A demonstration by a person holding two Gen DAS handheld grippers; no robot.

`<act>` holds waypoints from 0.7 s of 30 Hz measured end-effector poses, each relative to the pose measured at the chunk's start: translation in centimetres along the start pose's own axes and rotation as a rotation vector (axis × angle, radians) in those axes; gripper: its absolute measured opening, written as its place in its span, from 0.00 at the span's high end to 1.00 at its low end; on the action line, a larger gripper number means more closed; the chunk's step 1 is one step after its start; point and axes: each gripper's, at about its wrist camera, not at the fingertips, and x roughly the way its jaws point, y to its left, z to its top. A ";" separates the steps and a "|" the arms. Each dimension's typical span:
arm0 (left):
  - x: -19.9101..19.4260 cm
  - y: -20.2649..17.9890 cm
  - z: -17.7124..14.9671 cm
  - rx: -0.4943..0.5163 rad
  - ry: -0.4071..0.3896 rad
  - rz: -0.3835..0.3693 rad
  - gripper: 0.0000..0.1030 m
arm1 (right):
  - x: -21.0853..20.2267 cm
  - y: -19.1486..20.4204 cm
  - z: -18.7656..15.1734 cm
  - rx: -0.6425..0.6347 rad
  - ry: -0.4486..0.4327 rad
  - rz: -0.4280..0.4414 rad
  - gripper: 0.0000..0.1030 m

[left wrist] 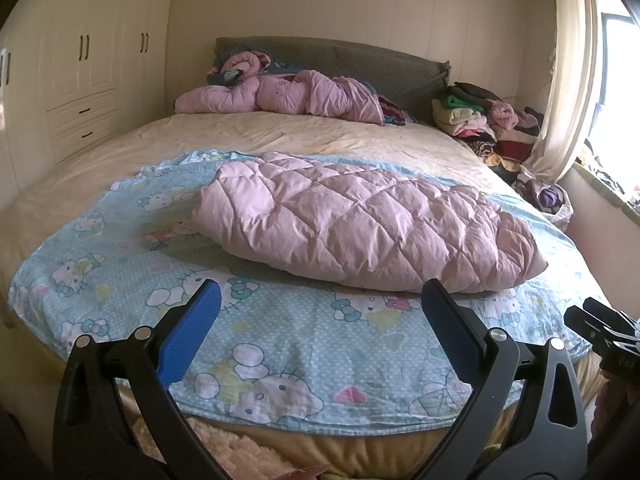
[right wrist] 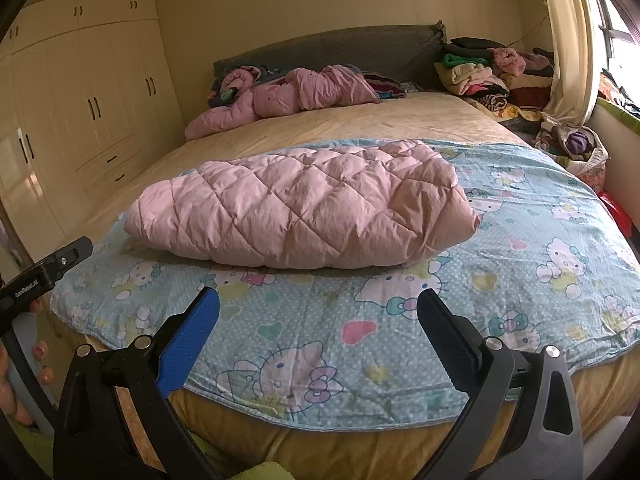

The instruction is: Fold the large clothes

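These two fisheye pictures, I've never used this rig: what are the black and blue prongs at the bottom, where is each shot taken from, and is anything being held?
The prongs are the two fingers of a hand-held tool; a person carries one in each hand, with a camera on each looking forward along the fingers. One picture comes from the left tool, the other from the right tool. Each also catches the other tool at its edge. Both stand open above the near edge of the bed and hold nothing. On the blue cartoon-print sheet lies a pink quilted garment, already bundled up. A rumpled pink garment sits by the headboard, and a pile of clothes is stacked near the curtain.
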 end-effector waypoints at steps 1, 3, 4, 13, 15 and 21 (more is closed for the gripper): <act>0.0 -0.1 0.0 -0.001 0.000 0.000 0.09 | 0.0 0.0 -0.1 0.000 0.001 0.000 0.04; 0.0 0.0 0.0 -0.001 0.000 0.000 0.09 | 0.0 0.0 -0.1 0.000 0.003 0.000 0.04; 0.0 -0.1 0.0 -0.001 -0.001 0.000 0.09 | 0.0 0.0 -0.1 0.000 0.004 0.000 0.04; 0.0 -0.1 0.0 -0.001 0.000 0.001 0.09 | 0.0 0.0 -0.1 -0.002 0.001 0.000 0.04; 0.0 -0.1 0.0 0.000 0.000 0.001 0.09 | 0.0 0.1 -0.1 -0.001 0.002 0.000 0.04; 0.0 0.1 -0.2 0.002 0.004 0.006 0.09 | 0.0 0.1 -0.1 -0.001 0.004 -0.002 0.04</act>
